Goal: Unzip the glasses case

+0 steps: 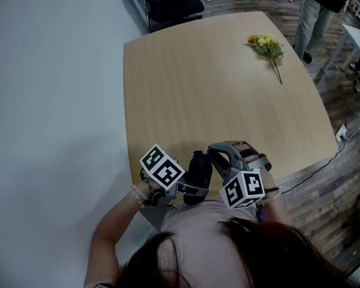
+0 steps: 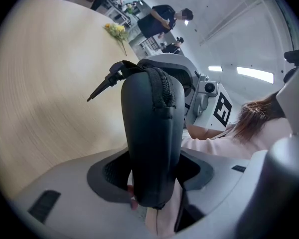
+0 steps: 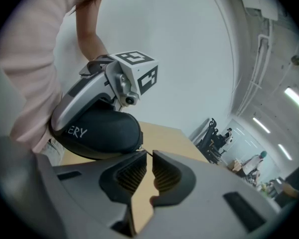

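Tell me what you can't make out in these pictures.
Glasses case, head view: largely covered by the left gripper and right gripper.
Its white print, right gripper view: start hidden behind the left gripper.
Zip past the zip pull, left gripper view: hidden round the case's far side.
Standing people, left gripper view: too small for detail.

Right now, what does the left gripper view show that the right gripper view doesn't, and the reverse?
Only the left gripper view: the zipper and its free pull tab, the left gripper clamped on the glasses case, and the yellow flowers. Only the right gripper view: white lettering on the case's side, and the right gripper, jaws a narrow gap apart with only table showing between them. Both: the black case and the wooden table.
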`<state>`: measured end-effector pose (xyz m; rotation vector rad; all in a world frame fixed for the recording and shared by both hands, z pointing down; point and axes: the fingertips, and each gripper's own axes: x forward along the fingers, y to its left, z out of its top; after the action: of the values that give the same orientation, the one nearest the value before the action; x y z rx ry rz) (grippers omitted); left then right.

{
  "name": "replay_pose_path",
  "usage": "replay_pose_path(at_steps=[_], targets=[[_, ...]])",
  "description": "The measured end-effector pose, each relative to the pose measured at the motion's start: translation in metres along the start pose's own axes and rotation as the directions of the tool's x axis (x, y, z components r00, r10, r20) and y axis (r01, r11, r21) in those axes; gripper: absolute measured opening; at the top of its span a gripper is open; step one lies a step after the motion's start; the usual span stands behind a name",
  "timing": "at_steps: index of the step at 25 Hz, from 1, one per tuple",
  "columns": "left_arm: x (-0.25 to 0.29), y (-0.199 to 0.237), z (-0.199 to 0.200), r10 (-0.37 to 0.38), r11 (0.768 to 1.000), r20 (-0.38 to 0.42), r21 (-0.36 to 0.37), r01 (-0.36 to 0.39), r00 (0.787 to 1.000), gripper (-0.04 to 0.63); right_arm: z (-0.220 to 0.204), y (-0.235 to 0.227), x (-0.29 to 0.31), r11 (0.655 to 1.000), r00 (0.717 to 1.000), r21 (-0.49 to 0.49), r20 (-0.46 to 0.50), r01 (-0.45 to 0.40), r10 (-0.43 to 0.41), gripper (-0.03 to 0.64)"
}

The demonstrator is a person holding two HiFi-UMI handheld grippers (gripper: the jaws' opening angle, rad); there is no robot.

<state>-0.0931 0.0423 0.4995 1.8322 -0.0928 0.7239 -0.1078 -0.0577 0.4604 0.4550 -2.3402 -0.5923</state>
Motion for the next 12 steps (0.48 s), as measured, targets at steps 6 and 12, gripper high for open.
replay_pose_path(at_steps=[6, 12], targets=[[0.0049, 0.0003, 0.0000, -0.011, 1.000, -0.028, -0.001, 0.011, 1.000, 0.247, -0.0011, -0.0031, -0.0013, 0.999, 1.000, -0.047, -0.011, 0.003, -0.004, 0.037], [0.0077, -0.0008, -0.0004, -0.017, 1.000, -0.046, -0.006, 0.017, 0.999, 0.247, 0.0008, -0.0047, -0.0028, 0.996, 1.000, -0.089, -0.017, 0.010, -0.012, 0.035]])
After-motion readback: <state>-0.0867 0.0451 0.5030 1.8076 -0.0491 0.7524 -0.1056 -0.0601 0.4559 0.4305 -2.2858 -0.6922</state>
